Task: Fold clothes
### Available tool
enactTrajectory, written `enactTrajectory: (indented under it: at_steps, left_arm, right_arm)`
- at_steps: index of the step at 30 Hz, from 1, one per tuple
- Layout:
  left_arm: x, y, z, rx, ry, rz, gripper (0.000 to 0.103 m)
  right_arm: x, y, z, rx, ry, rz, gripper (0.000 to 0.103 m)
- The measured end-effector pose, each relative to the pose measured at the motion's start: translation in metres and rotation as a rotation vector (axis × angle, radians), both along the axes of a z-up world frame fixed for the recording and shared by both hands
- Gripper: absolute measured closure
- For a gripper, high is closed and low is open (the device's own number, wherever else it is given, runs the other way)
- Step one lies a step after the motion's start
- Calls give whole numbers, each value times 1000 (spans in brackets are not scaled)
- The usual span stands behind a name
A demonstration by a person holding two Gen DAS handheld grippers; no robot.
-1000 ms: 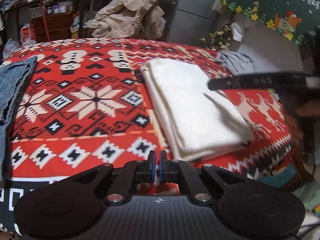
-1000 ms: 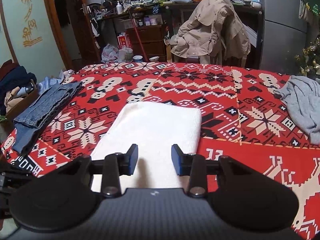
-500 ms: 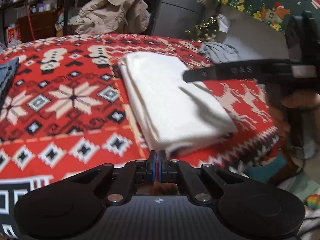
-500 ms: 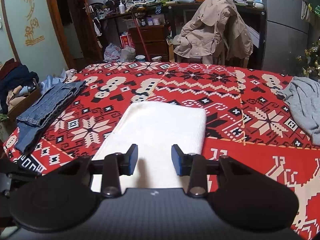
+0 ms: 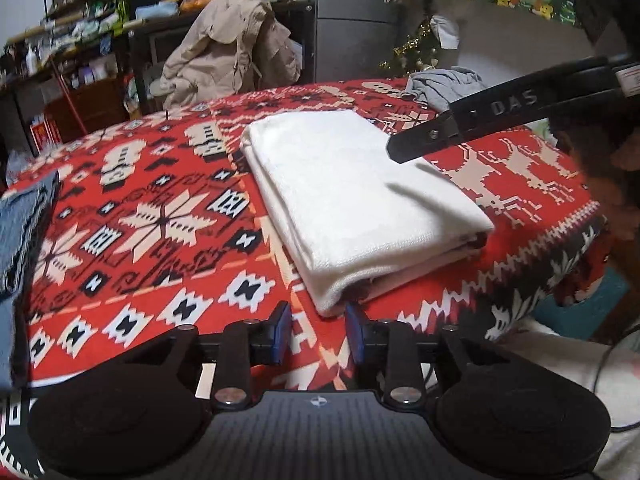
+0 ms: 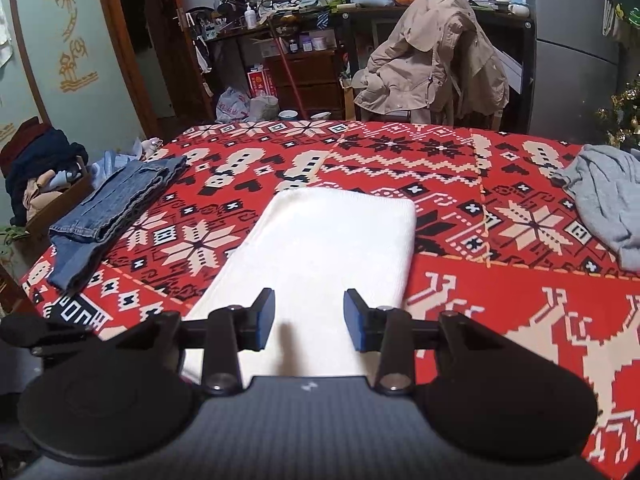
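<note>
Towel (image 5: 352,196) corner just ahead of left tool (image 5: 318,332), jaws opening, empty.

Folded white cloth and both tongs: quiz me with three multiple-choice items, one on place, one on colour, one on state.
1. Where do the folded jeans lie relative to the white cloth in the right wrist view?
A. To its left
B. On top of it
C. To its right

2. What colour is the crumpled garment at the right edge of the tablecloth?
A. Yellow
B. Grey
C. Green

3. What do the right tongs hold?
A. The jeans
B. The cloth
C. Nothing

Answers: A, jeans lie near the left table edge; B, it is plain grey; C, the pads stand apart above the cloth.
</note>
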State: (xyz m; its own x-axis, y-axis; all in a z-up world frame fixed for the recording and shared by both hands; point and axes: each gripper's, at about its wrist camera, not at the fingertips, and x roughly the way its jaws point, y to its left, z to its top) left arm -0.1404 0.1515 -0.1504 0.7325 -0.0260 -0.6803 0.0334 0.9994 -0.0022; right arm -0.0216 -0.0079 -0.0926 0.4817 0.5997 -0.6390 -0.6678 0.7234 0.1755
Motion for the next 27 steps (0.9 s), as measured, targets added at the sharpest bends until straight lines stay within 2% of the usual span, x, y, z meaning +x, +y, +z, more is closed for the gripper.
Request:
enactTrajectory:
  at_steps: [3,6,8,9,10,14,16,22,24,27]
  left_arm:
    - [3,-1,-1,-33,-3,40,86]
    - [3,-8,-1,-27,-15,63,86]
    - [3,-13,0,-20,-30,69,89]
    - [3,-13,0,-26,-38,79,94]
    - [2,-11,0,-52,-46,99,96]
    - [-2,20,-3,-355,-36,250,98]
    - [-5,27,-5,-456,-31,300,98]
    - [-17,19,-2,-428,-20,271,103]
    - [-22,16,0,-395,-24,249,103]
    - [-29,10,10,-304,-67,227,103]
  right_arm:
    - [-3,-10,1,6,4,-15,60]
    - [-6,-19,1,18,16,-32,58]
    - [-7,-24,0,23,22,-42,58]
    - [-8,-26,0,25,24,-47,58]
    - [-8,-28,1,28,25,-49,58]
    - [-13,-32,4,42,18,-53,57]
    - [-15,-35,5,46,15,-55,56]
    - [-19,-42,6,53,14,-64,56]
    - [-20,-45,6,56,14,-68,56]
    - [-21,-47,5,60,16,-70,56]
